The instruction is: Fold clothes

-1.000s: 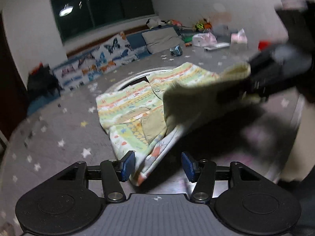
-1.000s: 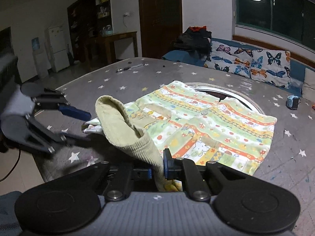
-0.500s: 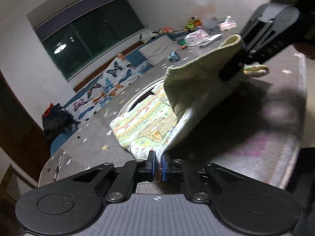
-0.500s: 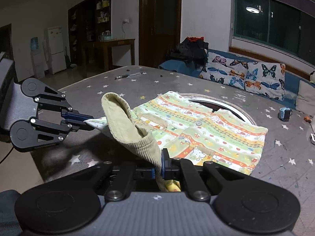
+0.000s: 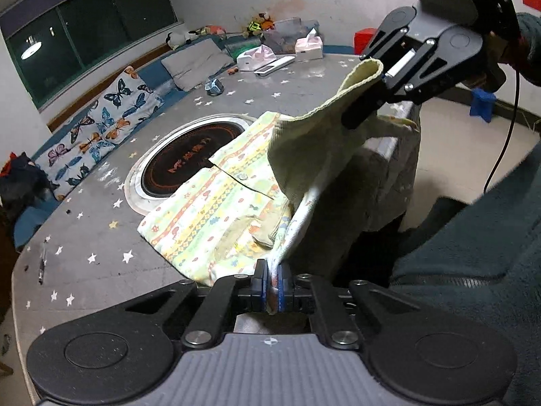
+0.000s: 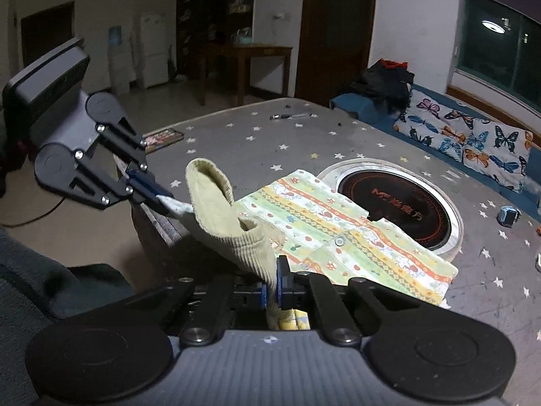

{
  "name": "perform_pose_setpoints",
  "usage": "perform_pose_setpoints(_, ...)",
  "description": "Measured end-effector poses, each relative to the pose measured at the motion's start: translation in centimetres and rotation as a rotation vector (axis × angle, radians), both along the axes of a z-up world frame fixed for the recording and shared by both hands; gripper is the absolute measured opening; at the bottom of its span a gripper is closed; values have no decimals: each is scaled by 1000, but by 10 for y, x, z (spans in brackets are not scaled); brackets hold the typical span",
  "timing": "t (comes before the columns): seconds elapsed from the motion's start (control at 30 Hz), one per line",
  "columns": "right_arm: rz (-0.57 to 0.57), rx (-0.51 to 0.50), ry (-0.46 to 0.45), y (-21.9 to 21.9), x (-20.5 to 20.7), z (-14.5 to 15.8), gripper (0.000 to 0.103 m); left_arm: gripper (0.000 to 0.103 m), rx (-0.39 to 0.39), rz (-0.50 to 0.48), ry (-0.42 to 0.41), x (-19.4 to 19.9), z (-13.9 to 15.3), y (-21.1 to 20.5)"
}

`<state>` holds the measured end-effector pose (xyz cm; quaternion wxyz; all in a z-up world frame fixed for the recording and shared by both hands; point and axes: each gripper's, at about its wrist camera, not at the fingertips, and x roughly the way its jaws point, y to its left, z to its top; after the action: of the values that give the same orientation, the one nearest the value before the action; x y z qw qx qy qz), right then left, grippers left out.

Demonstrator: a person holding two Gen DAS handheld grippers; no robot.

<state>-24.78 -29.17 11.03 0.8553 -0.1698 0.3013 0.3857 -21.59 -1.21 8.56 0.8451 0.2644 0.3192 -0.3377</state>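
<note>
- The left claw (image 5: 273, 282) was clamped nearly closed on a corner of the patterned garment (image 5: 216, 216), its blue pads pinching the pale printed cloth.
- The right claw (image 6: 272, 287) gripped the garment's ribbed yellow-green hem, jaws almost together on the fabric.
- Between the two claws the near edge hung lifted in a sagging fold, while the rest of the garment lay flat on the star-printed grey worktop (image 5: 101, 264), partly overlapping the round inset cooker (image 6: 405, 209).
</note>
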Motion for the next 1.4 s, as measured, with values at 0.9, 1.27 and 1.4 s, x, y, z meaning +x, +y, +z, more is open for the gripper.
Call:
perform_pose_setpoints(0.9, -296, 76, 95, 0, 240, -88, 20, 7, -167, 373, 218, 239, -63, 19)
perform_pose_setpoints(1.27, -538, 82, 119, -76, 193, -105, 30, 20, -186, 472, 214, 244, -64, 29)
perform_pose_setpoints(1.4, -595, 127, 124, -93, 189, -107, 30, 20, -151, 563, 180, 246, -60, 36)
